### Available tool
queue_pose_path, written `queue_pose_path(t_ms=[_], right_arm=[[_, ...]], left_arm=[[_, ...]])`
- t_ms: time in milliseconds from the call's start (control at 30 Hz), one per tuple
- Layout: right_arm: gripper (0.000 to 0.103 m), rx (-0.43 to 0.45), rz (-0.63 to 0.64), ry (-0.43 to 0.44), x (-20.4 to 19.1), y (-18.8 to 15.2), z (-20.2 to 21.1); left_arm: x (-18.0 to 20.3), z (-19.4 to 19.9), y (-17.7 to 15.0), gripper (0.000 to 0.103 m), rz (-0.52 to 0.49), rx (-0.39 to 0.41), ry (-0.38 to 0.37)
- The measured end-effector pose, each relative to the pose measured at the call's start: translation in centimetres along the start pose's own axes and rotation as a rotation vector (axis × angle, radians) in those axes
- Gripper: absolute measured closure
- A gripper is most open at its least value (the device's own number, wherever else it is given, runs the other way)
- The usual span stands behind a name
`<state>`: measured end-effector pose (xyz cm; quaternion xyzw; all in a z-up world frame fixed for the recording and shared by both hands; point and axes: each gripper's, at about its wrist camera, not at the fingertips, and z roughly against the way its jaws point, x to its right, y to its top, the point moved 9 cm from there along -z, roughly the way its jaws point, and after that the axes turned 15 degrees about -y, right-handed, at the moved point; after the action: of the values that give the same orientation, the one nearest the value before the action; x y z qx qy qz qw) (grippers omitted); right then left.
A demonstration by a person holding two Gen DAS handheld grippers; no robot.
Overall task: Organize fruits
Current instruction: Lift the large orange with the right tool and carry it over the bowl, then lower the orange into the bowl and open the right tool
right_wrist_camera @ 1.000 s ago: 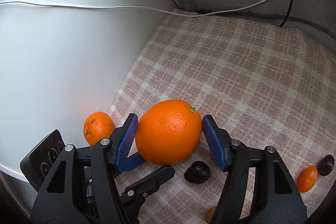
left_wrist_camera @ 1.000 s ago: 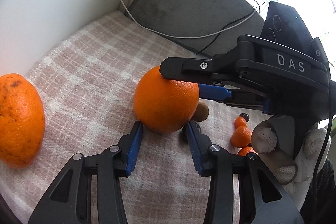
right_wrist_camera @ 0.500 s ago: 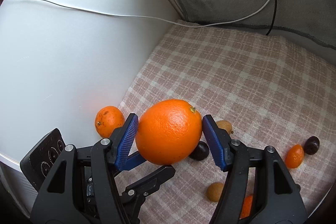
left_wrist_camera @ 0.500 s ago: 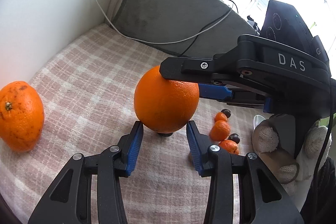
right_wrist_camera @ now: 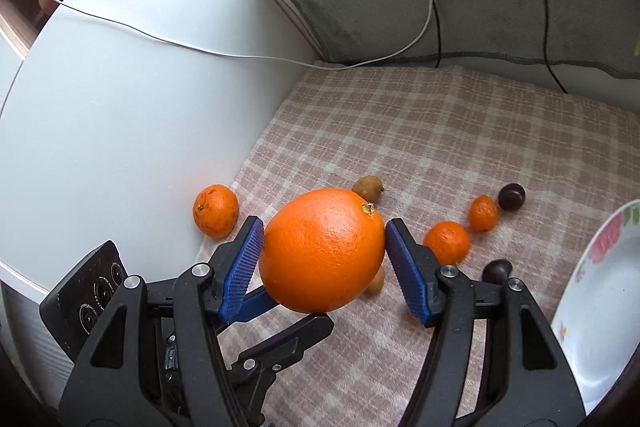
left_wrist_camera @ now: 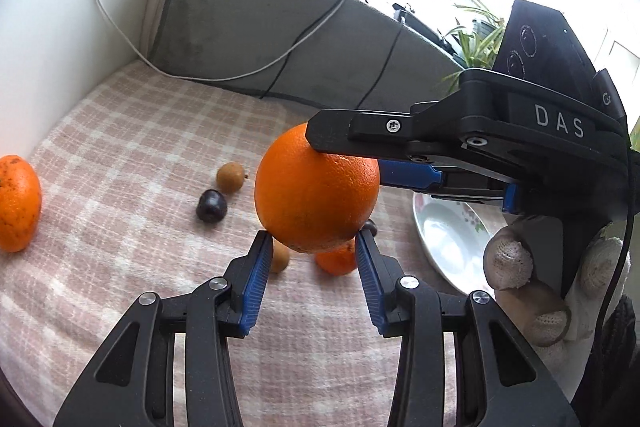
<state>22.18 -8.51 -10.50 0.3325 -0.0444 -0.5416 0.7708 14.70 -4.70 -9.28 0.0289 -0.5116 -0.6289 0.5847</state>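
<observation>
Right tool pinched the big round orange aloft; left tool spread, empty beneath; smooth rind could slip, dropping onto the checked cloth.

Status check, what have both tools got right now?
Right tool shut on big orange, lifted off cloth. Left tool open, below it. Plate alongside, nothing blocking.

2 oranges, 2 mandarins, 2 loquats, 3 plums + 1 plate
</observation>
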Motion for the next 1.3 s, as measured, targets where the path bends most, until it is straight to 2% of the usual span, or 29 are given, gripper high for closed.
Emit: queue_pose_path(t_ms=[467,733,933,1167,1300], right_arm=[[0.037,0.073,-0.107,-0.066,7.8,-4.4,6.7],[0.037,0.09,-0.202,-0.101,13.3,-6.7,9.0],[0.037,0.09,-0.266,-0.118,16.5,-8.0,9.5],[0.037,0.103,-0.305,-0.142,18.7,-8.2,10.1],[0.037,0.189,-0.299,-0.201,19.8,-7.3,12.2]], left_arm=[[7.5,-4.2,-3.4,0.063,-0.087,-0.107,-0.115],[11.6,-7.3,-5.6,0.063,-0.133,-0.185,-0.177],[13.3,-9.2,-6.7,0.063,-0.151,-0.235,-0.201],[15.1,-10.3,-7.2,0.063,-0.193,-0.259,-0.224],[15.7,-9.9,-7.0,0.063,-0.218,-0.247,-0.229]])
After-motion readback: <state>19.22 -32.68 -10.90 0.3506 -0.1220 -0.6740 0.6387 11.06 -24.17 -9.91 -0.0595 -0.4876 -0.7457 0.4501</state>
